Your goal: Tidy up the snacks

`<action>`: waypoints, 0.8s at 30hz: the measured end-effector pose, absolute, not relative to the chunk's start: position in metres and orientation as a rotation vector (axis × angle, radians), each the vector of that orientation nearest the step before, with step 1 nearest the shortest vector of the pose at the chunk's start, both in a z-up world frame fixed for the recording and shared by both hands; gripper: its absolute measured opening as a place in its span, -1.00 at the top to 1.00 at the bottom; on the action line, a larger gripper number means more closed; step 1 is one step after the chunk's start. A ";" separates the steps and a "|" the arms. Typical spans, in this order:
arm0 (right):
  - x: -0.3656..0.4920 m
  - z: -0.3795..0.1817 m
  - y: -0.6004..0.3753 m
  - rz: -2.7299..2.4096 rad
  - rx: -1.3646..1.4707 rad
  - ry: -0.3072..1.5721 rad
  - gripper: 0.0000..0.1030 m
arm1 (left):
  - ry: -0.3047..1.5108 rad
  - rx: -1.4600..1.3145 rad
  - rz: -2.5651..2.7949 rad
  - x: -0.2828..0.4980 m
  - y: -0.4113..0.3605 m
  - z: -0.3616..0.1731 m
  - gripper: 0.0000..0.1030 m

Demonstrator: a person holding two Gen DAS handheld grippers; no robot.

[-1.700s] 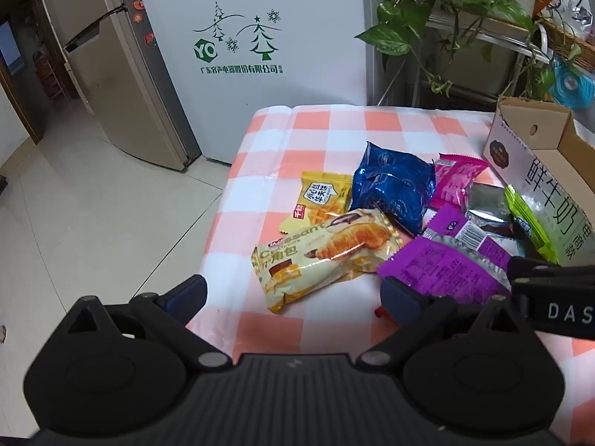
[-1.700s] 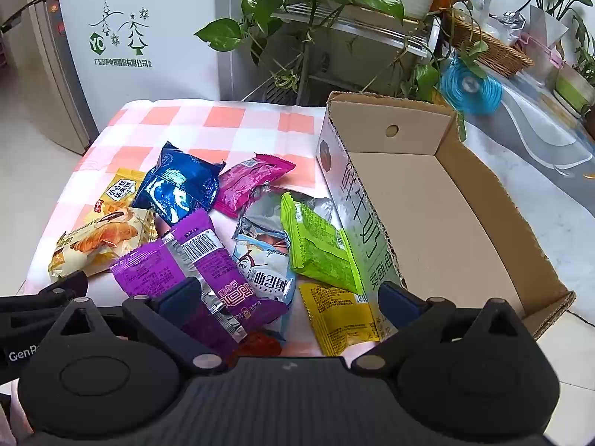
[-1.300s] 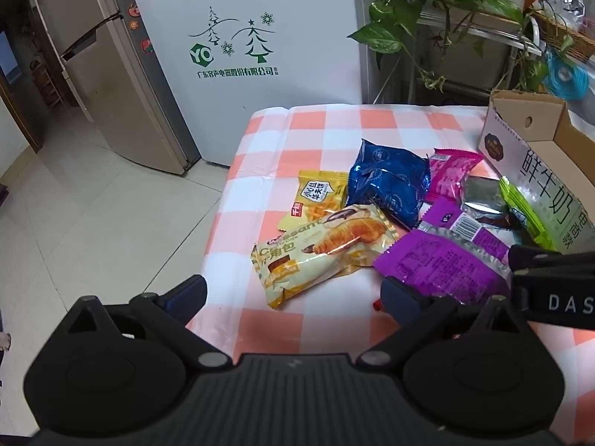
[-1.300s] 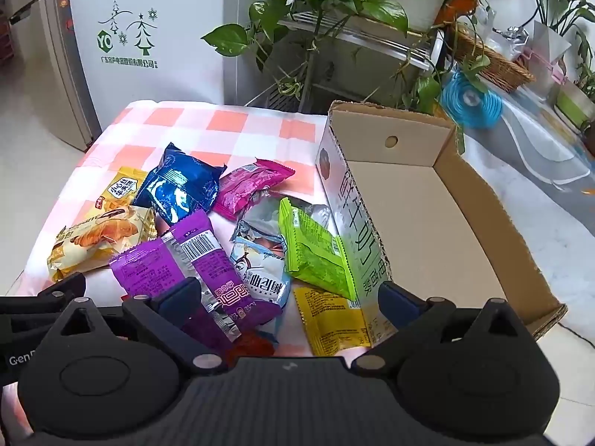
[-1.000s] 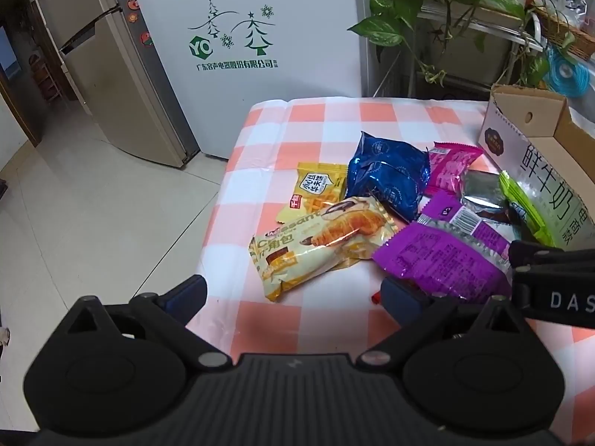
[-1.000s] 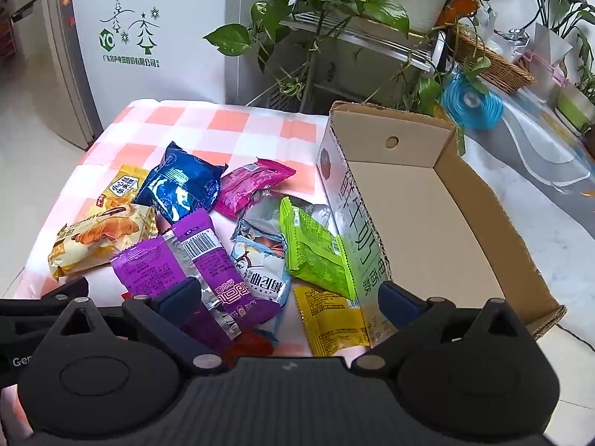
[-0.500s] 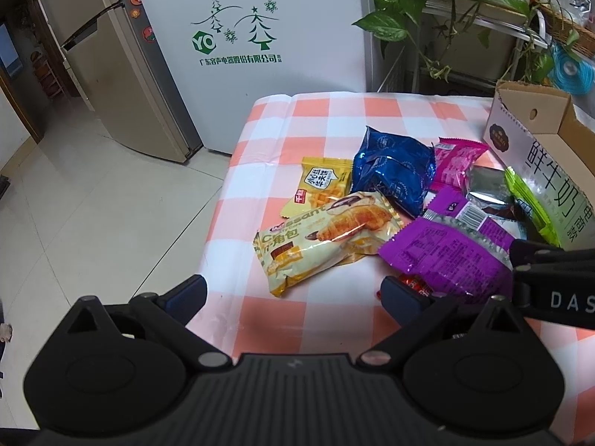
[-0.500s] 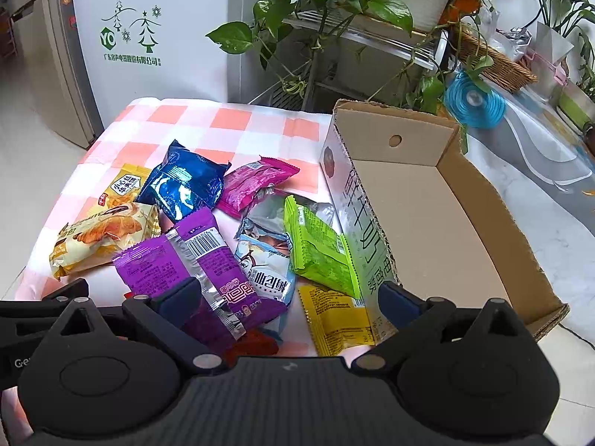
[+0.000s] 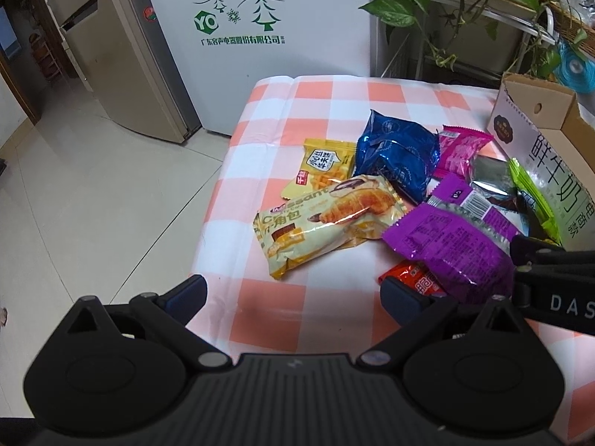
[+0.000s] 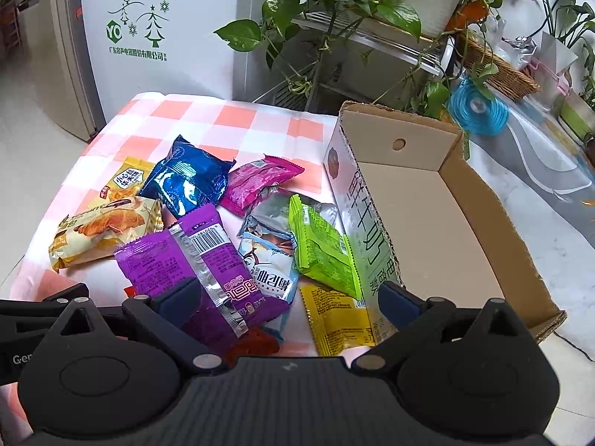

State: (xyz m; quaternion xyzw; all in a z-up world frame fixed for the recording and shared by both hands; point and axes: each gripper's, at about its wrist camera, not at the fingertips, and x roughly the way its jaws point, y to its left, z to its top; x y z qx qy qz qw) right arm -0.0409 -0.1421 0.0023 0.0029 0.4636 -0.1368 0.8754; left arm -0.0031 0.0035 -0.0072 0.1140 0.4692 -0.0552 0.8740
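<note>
Several snack packs lie on the checked tablecloth: a croissant pack, a small yellow pack, a blue bag, a magenta pack, two purple packs and a red pack. The right wrist view adds a green pack, a pale blue pack and a yellow pack beside the open cardboard box. My left gripper hovers open before the croissant pack. My right gripper stands open above the purple packs, holding nothing.
A white cabinet with green tree print and a steel fridge stand behind the table. Potted plants on a metal rack crowd the back right. Tiled floor lies left of the table edge. The box's inside holds nothing.
Both grippers have drifted slightly closer to the packs, so the red pack now shows by my left gripper's right finger. Nothing was picked up or moved.
</note>
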 end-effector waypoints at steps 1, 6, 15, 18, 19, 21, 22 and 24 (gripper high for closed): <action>-0.040 0.002 -0.142 -0.285 0.008 0.969 -1.00 | 0.983 0.236 -0.113 -0.003 0.004 -0.007 -0.92; -0.039 0.000 -0.141 -0.284 0.008 0.971 -1.00 | 0.992 0.231 -0.103 -0.001 0.005 -0.008 -0.92; -0.039 -0.001 -0.141 -0.276 0.009 0.966 -1.00 | 0.989 0.232 -0.092 -0.001 0.005 -0.008 -0.91; -0.039 -0.001 -0.141 -0.272 0.009 0.960 -1.00 | 0.982 0.232 -0.087 -0.001 0.005 -0.008 -0.91; -0.039 -0.001 -0.141 -0.270 0.009 0.959 -1.00 | 0.982 0.232 -0.087 -0.002 0.005 -0.008 -0.91; -0.039 0.000 -0.141 -0.267 0.011 0.954 -1.00 | 0.979 0.228 -0.086 -0.002 0.005 -0.007 -0.91; -0.039 0.000 -0.141 -0.266 0.010 0.952 -1.00 | 0.975 0.228 -0.086 -0.002 0.005 -0.007 -0.91; -0.040 0.000 -0.141 -0.266 0.004 0.947 -1.00 | 0.968 0.233 -0.087 -0.003 0.005 -0.006 -0.91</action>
